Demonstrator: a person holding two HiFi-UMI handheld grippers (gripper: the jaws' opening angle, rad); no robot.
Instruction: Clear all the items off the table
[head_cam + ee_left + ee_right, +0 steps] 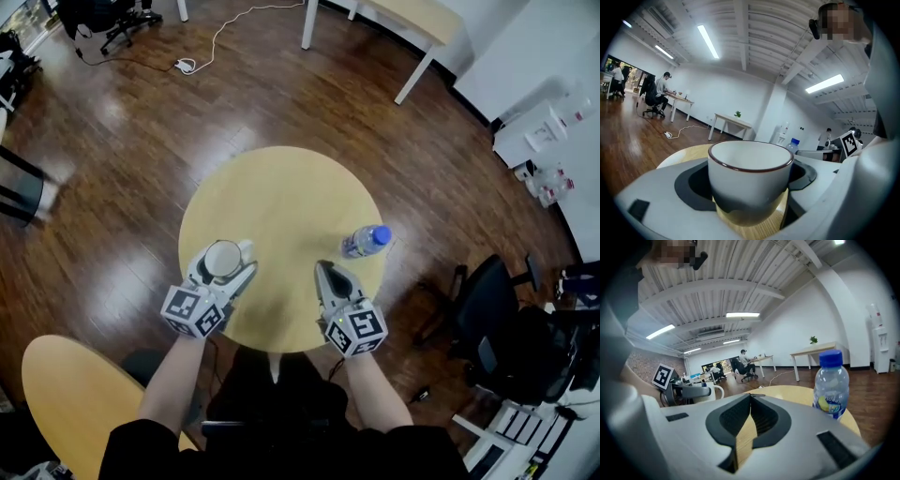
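Note:
A white cup (222,261) with a dark rim stands at the left front of the round wooden table (281,187). My left gripper (227,253) is closed around it, and in the left gripper view the cup (750,178) fills the space between the two dark pads. A clear water bottle (366,241) with a blue cap lies at the table's right side. My right gripper (324,269) rests shut and empty on the table just left of the bottle. In the right gripper view the bottle (831,383) stands ahead and to the right of the closed jaws.
A black office chair (492,309) stands to the right of the table. A second round table (66,394) sits at the lower left. A white-legged desk (412,23) and a floor cable (185,65) lie beyond.

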